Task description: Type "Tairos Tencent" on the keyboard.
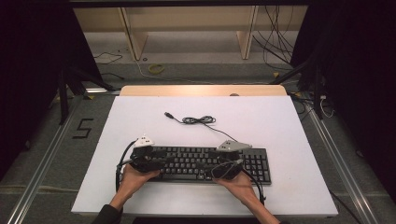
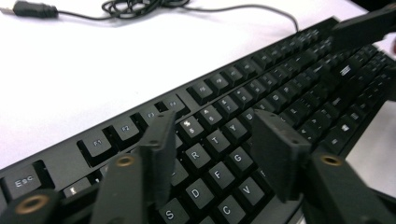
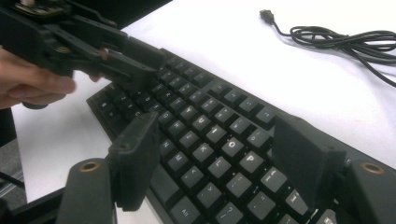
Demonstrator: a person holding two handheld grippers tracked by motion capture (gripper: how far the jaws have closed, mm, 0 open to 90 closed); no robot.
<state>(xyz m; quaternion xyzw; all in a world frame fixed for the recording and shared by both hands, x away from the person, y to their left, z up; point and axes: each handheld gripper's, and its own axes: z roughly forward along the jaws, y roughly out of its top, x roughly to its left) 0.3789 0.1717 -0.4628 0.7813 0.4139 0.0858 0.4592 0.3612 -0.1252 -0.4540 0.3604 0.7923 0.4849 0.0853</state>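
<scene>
Keyboard (image 1: 205, 163) lies on white table (image 1: 280, 130), under both grippers. Left gripper (image 2: 219, 154) hovers over letter keys, jaws apart, empty. Right gripper (image 3: 224, 158) likewise open above right-hand keys. Step looks like key pressing; next move needs jaws lowered onto one key.

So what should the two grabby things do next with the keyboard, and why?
Probably lower the left hand-held gripper onto a letter key. Its jaws stand open just above the flat black plastic keyboard, gripping nothing, and the right hand-held gripper hovers open over the other half, so both seem poised to press keys.
</scene>
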